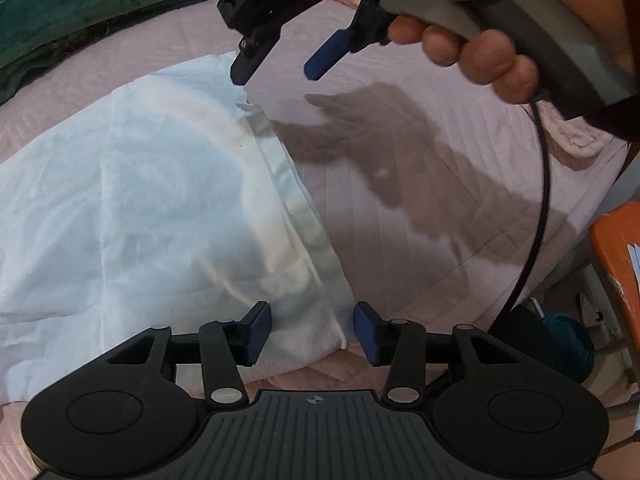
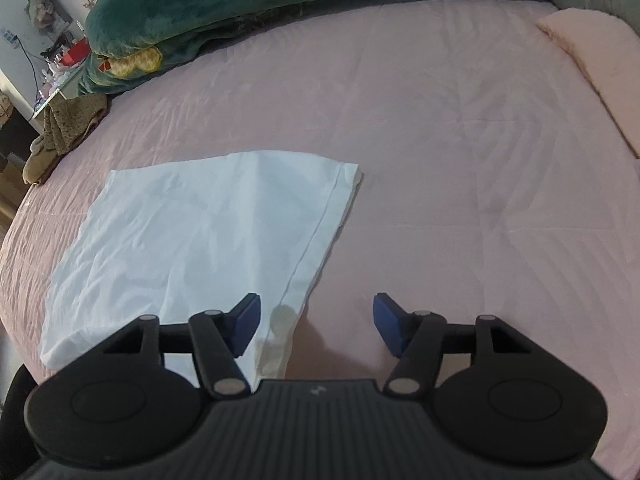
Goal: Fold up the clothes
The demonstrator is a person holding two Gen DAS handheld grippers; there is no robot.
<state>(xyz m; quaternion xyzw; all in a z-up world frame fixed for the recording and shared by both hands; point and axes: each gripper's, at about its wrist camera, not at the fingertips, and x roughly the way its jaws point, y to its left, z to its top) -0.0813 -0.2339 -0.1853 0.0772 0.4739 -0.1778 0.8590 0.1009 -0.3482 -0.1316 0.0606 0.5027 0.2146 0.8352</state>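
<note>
Left wrist view: the left gripper (image 1: pixel 312 332) hangs over the near right corner of a white cloth (image 1: pixel 140 208) spread flat on a pink bed (image 1: pixel 400 200). Its jaws stand apart, the hemmed edge of the cloth below the gap, nothing clamped. Farther off, the right gripper (image 1: pixel 280 66), held in a hand (image 1: pixel 492 40), is released above the cloth's far right corner, its shadow falling on the bed. A green blanket (image 1: pixel 80 4) lies beyond.

Right wrist view: the right gripper (image 2: pixel 316 330) is released over the cloth's (image 2: pixel 200 220) right edge, one pad above the cloth, the other above the bare bed (image 2: pixel 460 140). The green blanket (image 2: pixel 240 4) lies along the far side.
</note>
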